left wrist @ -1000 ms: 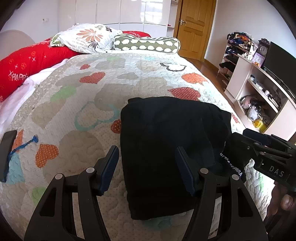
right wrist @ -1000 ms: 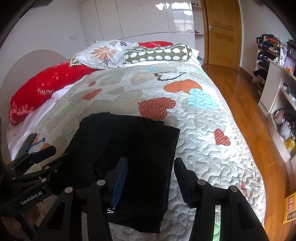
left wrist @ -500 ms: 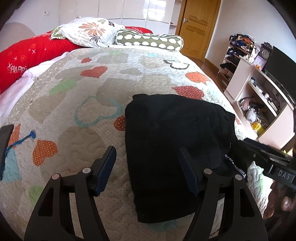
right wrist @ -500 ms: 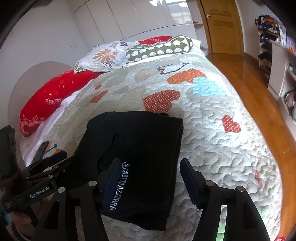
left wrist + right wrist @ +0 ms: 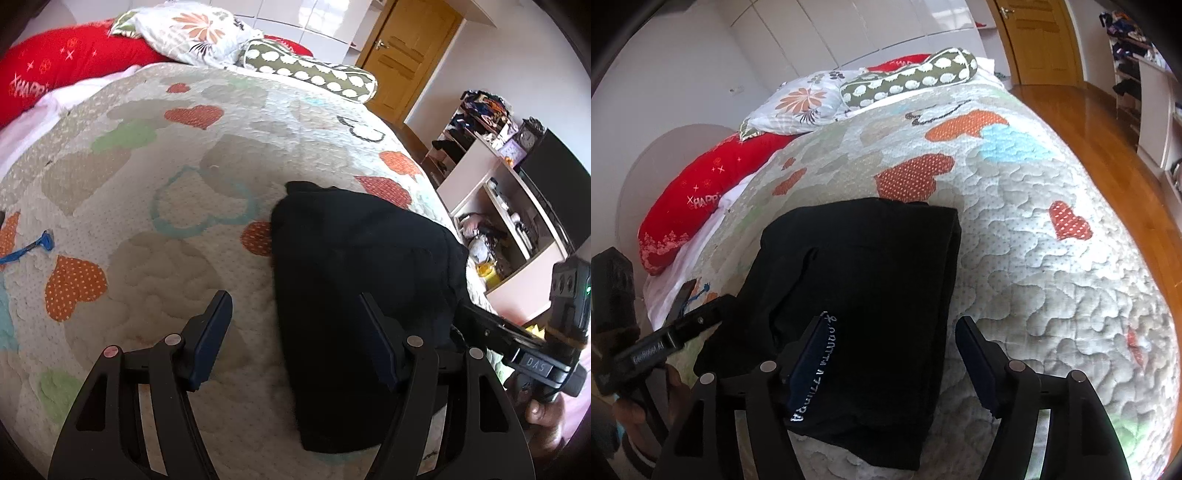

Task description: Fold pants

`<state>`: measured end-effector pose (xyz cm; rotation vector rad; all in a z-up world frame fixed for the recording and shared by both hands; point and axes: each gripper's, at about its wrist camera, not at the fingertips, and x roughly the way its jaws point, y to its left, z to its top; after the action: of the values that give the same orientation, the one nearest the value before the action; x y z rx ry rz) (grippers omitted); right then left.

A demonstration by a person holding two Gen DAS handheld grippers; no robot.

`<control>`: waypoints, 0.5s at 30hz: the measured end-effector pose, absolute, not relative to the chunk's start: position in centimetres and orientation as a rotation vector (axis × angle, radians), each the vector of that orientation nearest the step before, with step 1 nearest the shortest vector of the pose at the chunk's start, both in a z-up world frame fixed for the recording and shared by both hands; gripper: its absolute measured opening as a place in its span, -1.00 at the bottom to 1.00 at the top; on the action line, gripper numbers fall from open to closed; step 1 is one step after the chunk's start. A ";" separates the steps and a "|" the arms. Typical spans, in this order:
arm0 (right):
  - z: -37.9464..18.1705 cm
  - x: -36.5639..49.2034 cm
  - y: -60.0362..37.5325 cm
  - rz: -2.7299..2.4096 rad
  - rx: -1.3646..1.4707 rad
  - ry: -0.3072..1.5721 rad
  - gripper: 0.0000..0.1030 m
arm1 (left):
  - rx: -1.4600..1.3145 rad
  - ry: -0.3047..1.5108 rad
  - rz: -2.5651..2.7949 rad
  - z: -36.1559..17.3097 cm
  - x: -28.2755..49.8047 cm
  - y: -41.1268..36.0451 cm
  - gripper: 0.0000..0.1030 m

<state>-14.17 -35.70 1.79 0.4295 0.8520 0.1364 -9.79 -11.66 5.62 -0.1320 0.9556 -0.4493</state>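
The pants (image 5: 864,291) are seen as a black, already folded packet lying on the quilt (image 5: 1052,295) of the bed, toward its foot end, approx. rectangular. The long axis of the packet runs away from both cameras, toward the pillows (image 5: 809,103). A white-lettered band (image 5: 816,365) is seen at the near edge in the right wrist view.

The left gripper (image 5: 295,339) is held w/ its fingers (image 5: 210,336) wide apart and nothing between them but quilt and the packet's left edge; the right-hand finger is seen over the black cloth, the left-hand one over bare quilt. So the packet lies mostly to the right of the left gripper's centre line.

The right gripper (image 5: 886,362) is likewise spread, nothing clamped. Its left-hand finger (image 5: 805,354) is seen over the near end of the pants by the lettered band; the other is over quilt, just past the packet's right edge. Contact w/ the cloth cannot be told.

Judged: the fold looks done or nearly so. Both grippers are at the near short end, approx. equally near, one at each long side. Any further fold would prob. be taken from this near end, away toward the pillows.
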 end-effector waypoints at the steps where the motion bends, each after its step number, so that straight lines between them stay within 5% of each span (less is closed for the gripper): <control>1: 1.6 -14.0 -35.7 0.142 0.429 0.854 0.36 | -0.151 0.964 -0.457 5.5 -9.4 -11.3 0.35; 11: 0.4 -12.4 -37.4 0.259 0.533 0.831 0.58 | -0.215 1.065 -0.578 3.6 -7.2 -12.9 0.37; 15: 0.0 -11.4 -37.5 0.306 0.557 0.814 0.68 | -0.215 1.073 -0.633 3.2 -6.8 -13.8 0.77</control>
<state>-11.40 -37.52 -0.04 0.5565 0.8143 0.3058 -6.84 -13.76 3.21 -0.2146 1.0734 -0.6325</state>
